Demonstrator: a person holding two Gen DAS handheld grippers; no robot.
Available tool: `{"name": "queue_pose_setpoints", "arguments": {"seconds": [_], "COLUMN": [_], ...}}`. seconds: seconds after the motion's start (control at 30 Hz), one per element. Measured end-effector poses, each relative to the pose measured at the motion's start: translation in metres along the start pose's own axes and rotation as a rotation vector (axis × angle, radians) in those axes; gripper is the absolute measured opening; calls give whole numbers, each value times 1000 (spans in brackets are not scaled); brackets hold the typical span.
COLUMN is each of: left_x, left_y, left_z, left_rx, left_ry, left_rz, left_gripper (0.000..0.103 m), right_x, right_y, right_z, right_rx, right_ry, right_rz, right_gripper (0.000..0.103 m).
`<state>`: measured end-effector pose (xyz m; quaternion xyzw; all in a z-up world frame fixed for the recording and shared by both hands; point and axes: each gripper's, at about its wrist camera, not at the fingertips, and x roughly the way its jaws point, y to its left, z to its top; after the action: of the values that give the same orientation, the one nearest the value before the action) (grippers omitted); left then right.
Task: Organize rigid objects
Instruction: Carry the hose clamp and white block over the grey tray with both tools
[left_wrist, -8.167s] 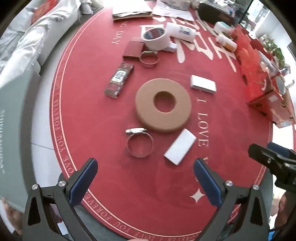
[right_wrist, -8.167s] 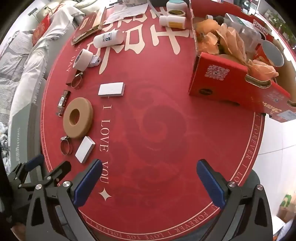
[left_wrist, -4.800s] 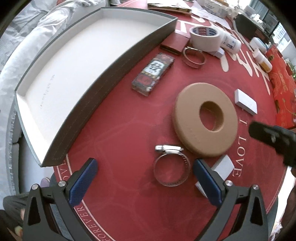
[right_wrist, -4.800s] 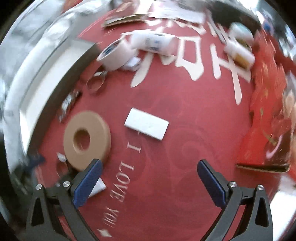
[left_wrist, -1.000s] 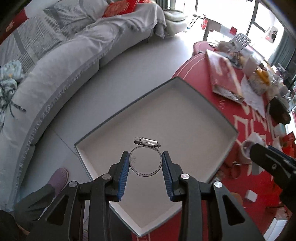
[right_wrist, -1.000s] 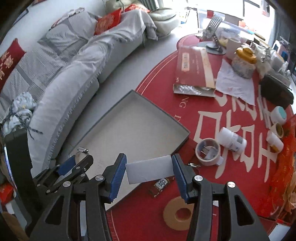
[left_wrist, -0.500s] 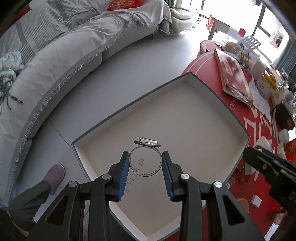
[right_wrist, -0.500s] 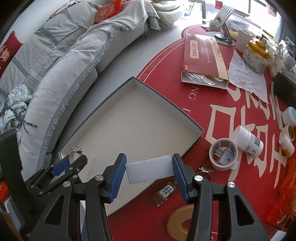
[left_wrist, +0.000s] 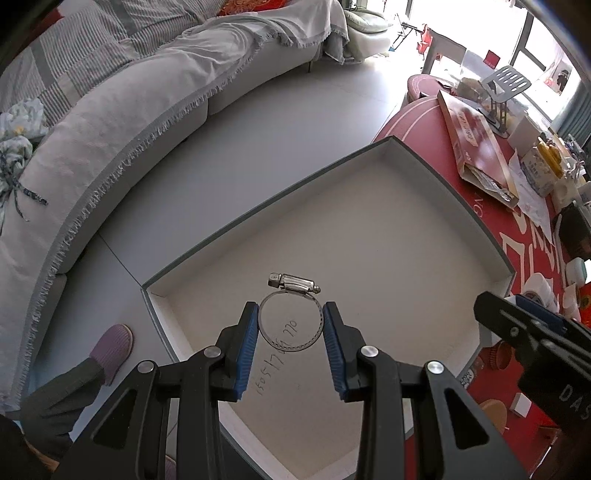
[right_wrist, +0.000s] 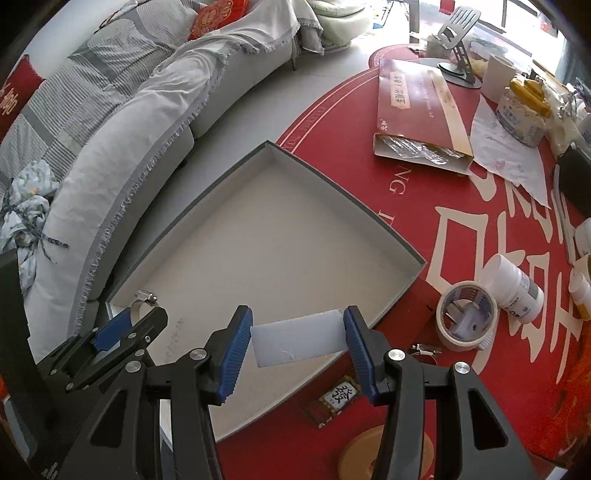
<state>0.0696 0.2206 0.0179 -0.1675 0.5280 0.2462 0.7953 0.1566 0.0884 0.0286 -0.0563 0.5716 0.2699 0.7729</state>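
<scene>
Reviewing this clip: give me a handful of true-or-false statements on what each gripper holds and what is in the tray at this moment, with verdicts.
1. The left gripper is shut on the hose clamp. True.
2. The right gripper is open and holds nothing. False: it is shut on the white block.
3. The hose clamp is held over the grey tray. True.
4. The tape roll lies inside the tray. False: it sits on the red mat beside the tray.
5. The white bottle stands upright. False: it lies on its side.
</scene>
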Motion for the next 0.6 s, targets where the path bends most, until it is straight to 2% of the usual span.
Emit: {"name": "queue_pose_setpoints", "arguments": {"seconds": [0.6], "left_x": [9], "left_y": [-3], "left_z": [2], "left_rx": [-4], "left_ry": [15], "left_rz": [5], "left_gripper": [38], "right_x": [15], "right_y": [6], "right_z": [5], "right_rx": [-3], "right_ry": [-1], "right_rz": [-27], "right_gripper": [53]}}
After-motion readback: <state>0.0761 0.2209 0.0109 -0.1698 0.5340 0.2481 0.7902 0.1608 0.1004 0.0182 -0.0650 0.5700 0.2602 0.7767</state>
